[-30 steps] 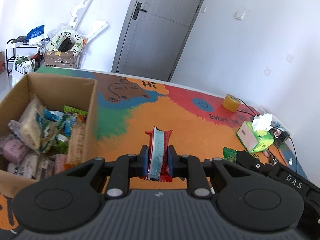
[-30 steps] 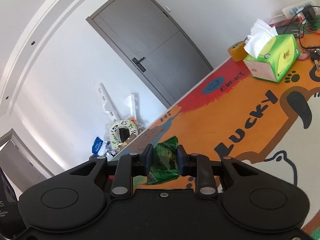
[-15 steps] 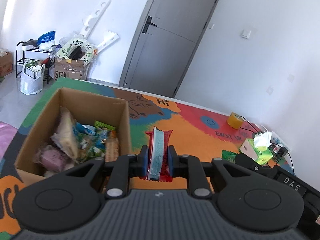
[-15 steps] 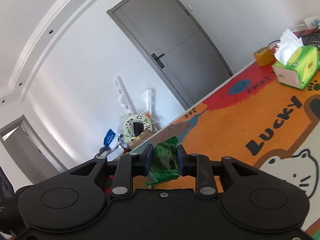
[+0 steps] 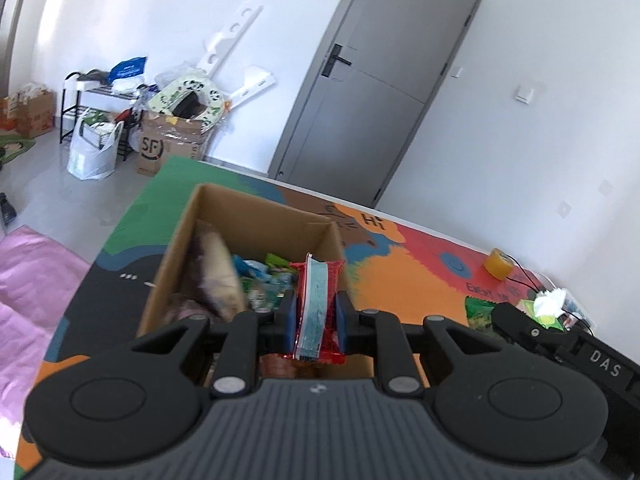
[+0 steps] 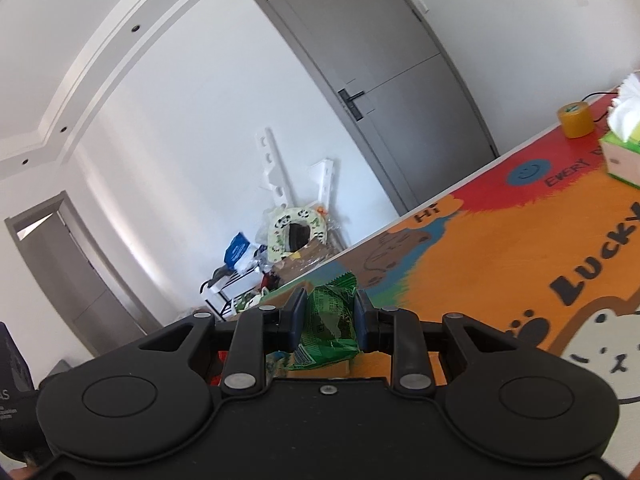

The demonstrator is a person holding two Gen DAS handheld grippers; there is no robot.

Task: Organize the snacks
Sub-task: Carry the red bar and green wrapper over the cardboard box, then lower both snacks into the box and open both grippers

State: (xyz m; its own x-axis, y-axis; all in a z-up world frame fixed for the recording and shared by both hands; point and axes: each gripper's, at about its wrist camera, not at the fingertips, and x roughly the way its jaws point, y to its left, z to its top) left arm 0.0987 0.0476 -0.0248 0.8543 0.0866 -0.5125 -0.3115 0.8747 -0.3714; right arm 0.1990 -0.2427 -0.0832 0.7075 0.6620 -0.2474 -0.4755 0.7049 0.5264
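My left gripper (image 5: 314, 316) is clamped on a red snack packet (image 5: 317, 306) with a pale blue panel, held on edge between the blue pads, and it hangs right over the near right part of the open cardboard box (image 5: 256, 216). The box sits on the colourful mat (image 5: 416, 256) and already holds a jumble of wrappers (image 5: 224, 276) (blurred, so I can't name them one by one). Over on my right, the right gripper (image 6: 329, 316) is squeezed shut on a crumpled green snack bag (image 6: 330, 320), its zigzag top edge poking up above the pads. In the left view that same gripper's black body (image 5: 560, 340) shows just beside the box's right side, green bag peeking out. Farther back on the mat sit a roll of yellow tape (image 6: 575, 119) and a green tissue box (image 6: 624, 152), well apart from the cardboard box. A grey door (image 5: 376, 92) stands closed behind.
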